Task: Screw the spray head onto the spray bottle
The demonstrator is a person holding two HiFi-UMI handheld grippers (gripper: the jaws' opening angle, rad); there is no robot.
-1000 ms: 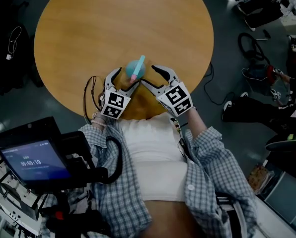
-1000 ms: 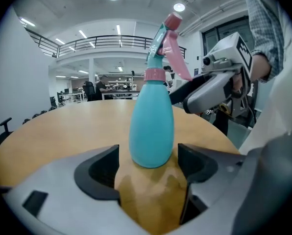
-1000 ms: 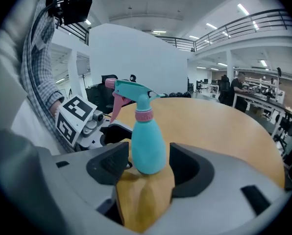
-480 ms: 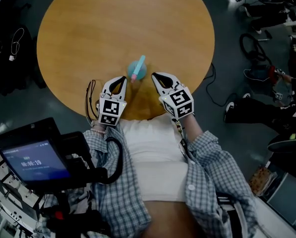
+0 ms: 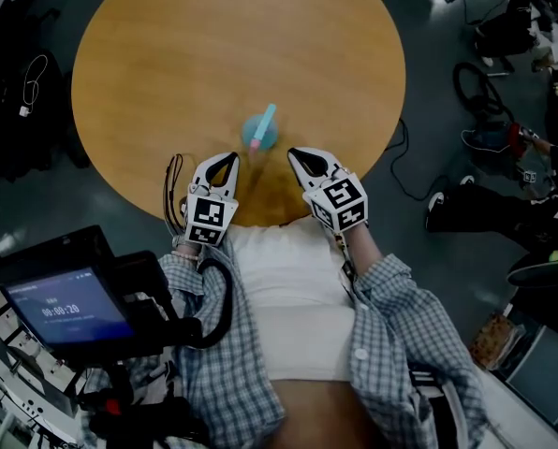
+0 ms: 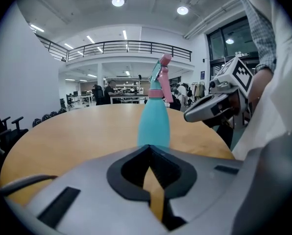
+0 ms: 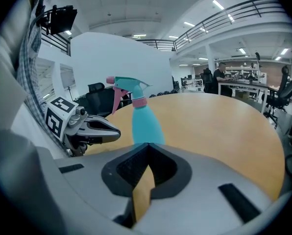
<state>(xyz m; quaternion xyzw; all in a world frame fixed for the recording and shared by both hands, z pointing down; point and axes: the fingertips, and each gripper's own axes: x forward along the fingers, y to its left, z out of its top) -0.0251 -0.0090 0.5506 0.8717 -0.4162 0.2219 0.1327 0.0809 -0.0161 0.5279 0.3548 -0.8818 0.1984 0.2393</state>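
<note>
A teal spray bottle stands upright on the round wooden table, near its close edge. The pink-and-teal spray head sits on its neck. My left gripper is just short of the bottle on its left, shut and empty; its jaws have just closed with nothing between them. My right gripper is short of it on the right, also shut and empty. In each gripper view the bottle stands free beyond the closed jaws, and the other gripper shows beside it.
The table edge runs right under both grippers, with the person's body behind it. A device with a lit screen is at the lower left. Cables, bags and chairs lie on the floor to the right.
A second ago both grippers stood open on either side of the bottle. They have since shut and drawn back toward the person. The bottle stays upright in place.
</note>
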